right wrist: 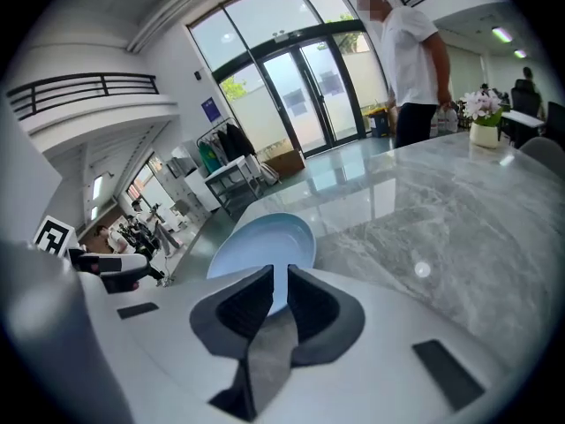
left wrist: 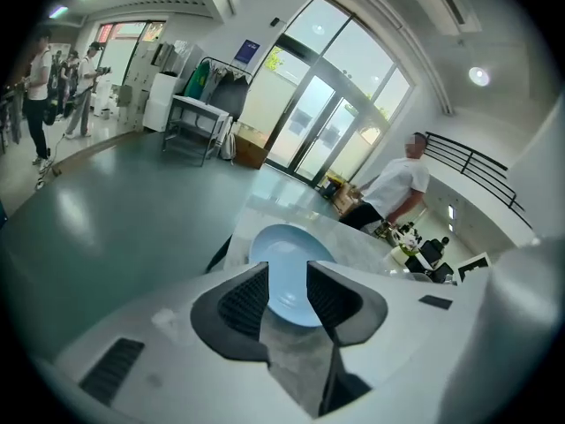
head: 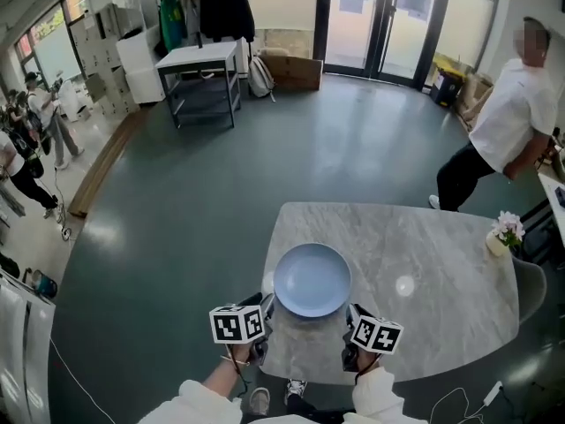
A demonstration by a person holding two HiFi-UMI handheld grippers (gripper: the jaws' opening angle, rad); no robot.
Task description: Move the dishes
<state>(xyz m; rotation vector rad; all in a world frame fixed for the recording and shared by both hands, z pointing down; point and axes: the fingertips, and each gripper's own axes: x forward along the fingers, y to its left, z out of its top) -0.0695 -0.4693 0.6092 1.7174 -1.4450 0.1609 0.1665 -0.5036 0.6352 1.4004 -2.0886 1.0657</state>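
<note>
A light blue plate [head: 312,279] lies on the marble table [head: 424,254], close to its near left edge. My left gripper [head: 267,306] is at the plate's near left rim and my right gripper [head: 350,314] at its near right rim. In the left gripper view the jaws [left wrist: 287,276] stand well apart, and the plate [left wrist: 287,246] shows through the gap with no pad pressing on it. In the right gripper view only a narrow slit is left between the jaws [right wrist: 281,276]. The plate [right wrist: 265,237] shows beyond it, and I see no grip.
A person in a white shirt [head: 512,122] stands at the table's far right. A small vase of flowers [head: 505,232] sits near the right edge. Across the grey floor are a white work table [head: 199,69], a clothes rack, a cardboard box [head: 296,69] and people at far left [head: 26,148].
</note>
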